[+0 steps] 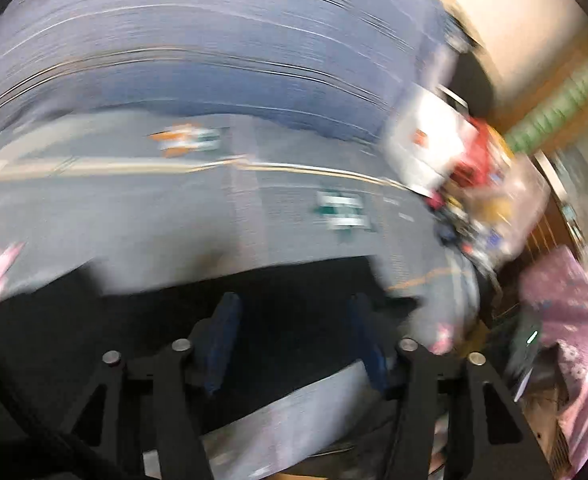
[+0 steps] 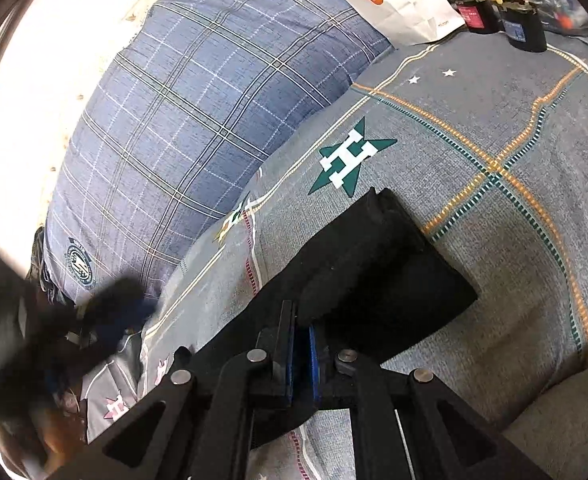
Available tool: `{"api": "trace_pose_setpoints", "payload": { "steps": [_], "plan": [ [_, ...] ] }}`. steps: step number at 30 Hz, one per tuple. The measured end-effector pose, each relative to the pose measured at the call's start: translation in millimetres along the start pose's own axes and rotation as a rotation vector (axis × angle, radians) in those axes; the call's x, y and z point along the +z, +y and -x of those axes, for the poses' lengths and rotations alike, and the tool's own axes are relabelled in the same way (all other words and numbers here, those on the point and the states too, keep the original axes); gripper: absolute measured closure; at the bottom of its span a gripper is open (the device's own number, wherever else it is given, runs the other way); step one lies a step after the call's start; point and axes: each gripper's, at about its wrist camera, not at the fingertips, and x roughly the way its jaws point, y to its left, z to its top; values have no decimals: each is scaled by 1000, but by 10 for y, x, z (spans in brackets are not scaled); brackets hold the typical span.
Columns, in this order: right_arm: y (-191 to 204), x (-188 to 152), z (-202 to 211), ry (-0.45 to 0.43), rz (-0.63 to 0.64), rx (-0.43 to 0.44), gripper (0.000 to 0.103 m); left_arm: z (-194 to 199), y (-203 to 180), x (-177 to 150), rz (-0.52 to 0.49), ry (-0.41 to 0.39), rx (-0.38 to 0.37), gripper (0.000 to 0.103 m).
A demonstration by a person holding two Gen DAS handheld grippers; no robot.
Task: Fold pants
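Right gripper (image 2: pixel 301 354): blue-padded jaws closed narrow on the folded black fabric pants (image 2: pixel 377 276), which extend forward and lie on the grey bedsheet with green star prints (image 2: pixel 493 220). Left gripper (image 1: pixel 295 344): jaws spread wide, nothing between them, dark pants fabric (image 1: pixel 278 292) just ahead; view heavily motion-blurred. Beyond the sheet: blue plaid pillow (image 2: pixel 182 128). Farther: white paper bag (image 2: pixel 397 8) and dark bottles (image 2: pixel 521 28).
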Motion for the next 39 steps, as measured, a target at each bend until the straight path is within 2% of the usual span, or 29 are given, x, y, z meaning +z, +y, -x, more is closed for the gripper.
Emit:
{"api": "trace_pose_setpoints", "payload": {
  "steps": [2, 3, 5, 6, 9, 14, 17, 20, 25, 29, 33, 36, 39],
  "plan": [
    [-8, 42, -46, 10, -17, -2, 97, 99, 411, -234, 109, 10, 11, 45],
    [-8, 73, -74, 19, -28, 5, 97, 140, 663, -410, 187, 19, -7, 45],
    [43, 152, -91, 37, -41, 51, 97, 150, 924, -651, 290, 33, -56, 45],
    [110, 221, -104, 40, -27, 68, 97, 152, 1035, -797, 344, 38, -103, 45],
    [266, 344, -145, 27, 14, 75, 97, 113, 1031, -996, 390, 41, -191, 45],
    [220, 330, -141, 10, -12, 123, 97, -126, 765, -1011, 360, 76, -221, 45],
    [162, 340, -146, 9, -24, 111, 97, -141, 747, -959, 406, 26, -234, 45],
    [107, 340, -154, 11, -42, 116, 97, -144, 812, -913, 466, 20, -238, 45],
    [40, 359, -126, 5, -92, 190, 97, -157, 871, -965, 565, 2, -237, 45],
    [-26, 356, -140, 19, -127, 201, 97, -84, 960, -1087, 706, -64, -252, 45],
    [-17, 345, -128, 20, -123, 197, 97, -178, 976, -1127, 812, -60, -238, 45],
    [11, 341, -100, 12, -112, 202, 97, -196, 980, -1143, 829, -56, -197, 45],
    [-12, 360, -72, -1, -116, 215, 97, -188, 929, -1027, 819, -99, -131, 45]
  ]
}}
